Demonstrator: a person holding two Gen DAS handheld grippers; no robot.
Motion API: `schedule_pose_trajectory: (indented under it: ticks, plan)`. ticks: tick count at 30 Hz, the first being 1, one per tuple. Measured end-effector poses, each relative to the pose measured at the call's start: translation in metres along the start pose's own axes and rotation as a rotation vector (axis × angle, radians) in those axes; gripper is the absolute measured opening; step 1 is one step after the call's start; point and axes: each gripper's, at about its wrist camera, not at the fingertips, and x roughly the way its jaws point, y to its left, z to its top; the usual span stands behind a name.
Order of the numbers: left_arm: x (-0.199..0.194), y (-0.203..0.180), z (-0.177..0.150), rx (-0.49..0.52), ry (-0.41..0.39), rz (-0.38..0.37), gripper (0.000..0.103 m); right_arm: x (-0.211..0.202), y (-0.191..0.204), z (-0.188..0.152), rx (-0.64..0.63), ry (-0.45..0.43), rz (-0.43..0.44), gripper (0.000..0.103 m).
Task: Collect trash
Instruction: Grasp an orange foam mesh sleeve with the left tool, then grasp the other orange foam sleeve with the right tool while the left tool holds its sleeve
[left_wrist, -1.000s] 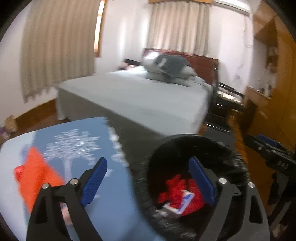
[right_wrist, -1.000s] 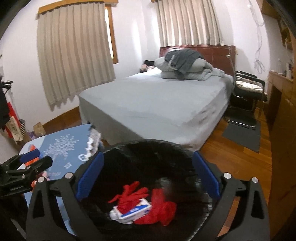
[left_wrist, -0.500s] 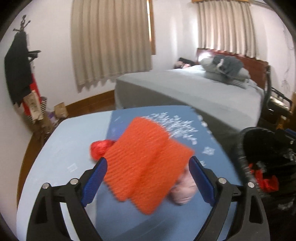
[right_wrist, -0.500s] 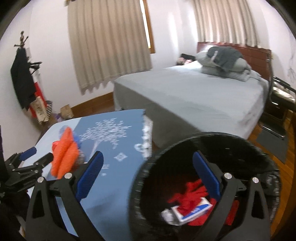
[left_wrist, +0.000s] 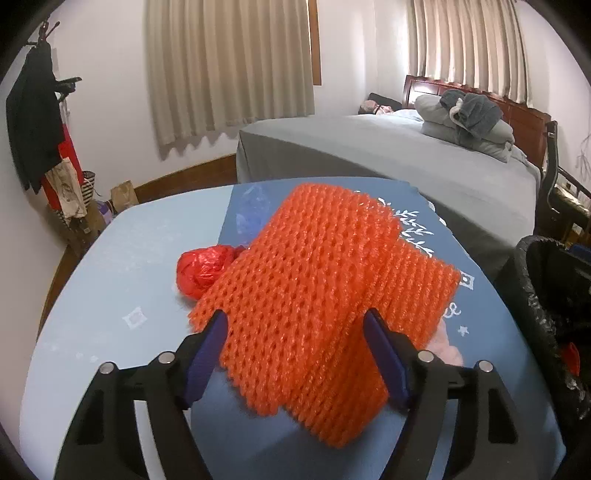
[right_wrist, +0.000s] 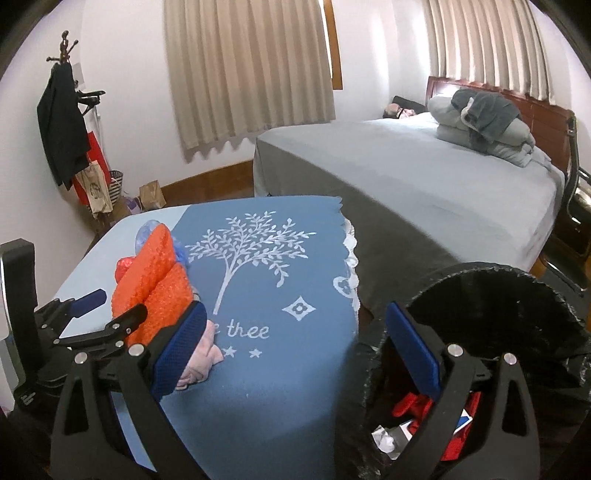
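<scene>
Orange foam netting (left_wrist: 325, 295) sits between the left hand-held gripper (left_wrist: 295, 354) pads, contact unclear.
Right hand-held gripper (right_wrist: 295, 347) gapes empty; pink scrap (right_wrist: 199, 360) is half hidden.

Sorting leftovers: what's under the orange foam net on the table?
Peeking from beneath the orange foam net: a red plastic wad, a bluish bag, and something pink. Anything under its middle is covered.

The orange foam net (left_wrist: 325, 302) covers most of the pink wad (left_wrist: 448, 345) at its 4 o'clock corner and part of the red plastic ball (left_wrist: 201, 271) at 9 o'clock. Whether the left tongs (left_wrist: 295, 354) press the net cannot be told. The black bin (right_wrist: 491, 332) is cut off at the right wrist frame's lower edge, the right tongs (right_wrist: 295, 350) masking its contents.
</scene>
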Motion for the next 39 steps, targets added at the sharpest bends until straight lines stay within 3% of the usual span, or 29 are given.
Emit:
schedule_pose_trajectory:
  ticks: [4,9,17,32,39]
  plan:
    - [0.007,0.002,0.001,0.004,0.009,-0.011,0.065,0.006,0.001,-0.003,-0.001,0.015,0.001,0.095]
    - [0.008,0.003,0.001,-0.01,0.015,-0.03,0.039,0.01,0.005,-0.006,-0.009,0.028,0.004,0.095]
    - [-0.007,0.019,0.001,-0.053,0.002,-0.062,0.017,0.013,0.012,-0.004,-0.019,0.031,0.016,0.095]
    - [-0.05,0.051,-0.002,-0.12,-0.04,-0.015,0.014,0.019,0.055,0.003,-0.071,0.02,0.085,0.095]
    - [-0.042,0.062,-0.013,-0.16,-0.009,-0.017,0.013,0.042,0.079,-0.002,-0.091,0.072,0.123,0.093]
